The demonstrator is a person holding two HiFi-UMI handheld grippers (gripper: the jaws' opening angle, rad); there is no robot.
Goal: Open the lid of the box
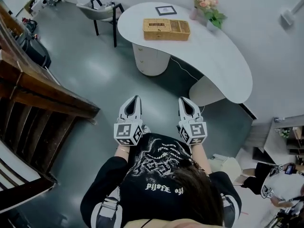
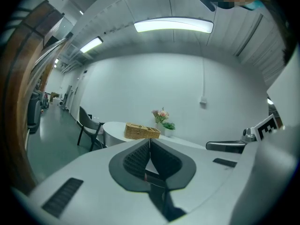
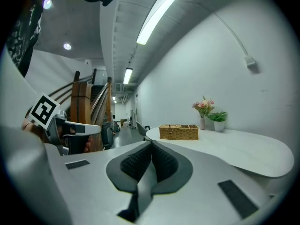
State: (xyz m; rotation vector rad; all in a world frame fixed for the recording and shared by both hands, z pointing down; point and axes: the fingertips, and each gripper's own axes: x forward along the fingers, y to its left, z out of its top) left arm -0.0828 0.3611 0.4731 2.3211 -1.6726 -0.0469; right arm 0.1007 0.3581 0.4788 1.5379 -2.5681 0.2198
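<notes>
2 clenched, empty grippers over open floor, with the box well ahead on the table.

The jaws of the left gripper (image 2: 149, 140) meet tip to tip with nothing between them, and so do those of the right gripper (image 3: 151, 143). The 2 are held side by side, apart, in front of the person's chest, pointing toward the table (image 1: 223, 65). Bare grey floor (image 1: 95, 70) lies between the tips and the table's curved near edge. A dark wooden staircase (image 1: 38, 94) closes in along the left, its corner just beside the left gripper. The wicker box (image 1: 166, 29) sits on the table's far, narrower end, close to the edge on the floor side, with a woven lid over its left part. A small framed card (image 1: 166, 10) lies just behind it, flowers (image 1: 205, 1) stand to its right, and a chair (image 1: 102, 11) stands off the table's left end.
</notes>
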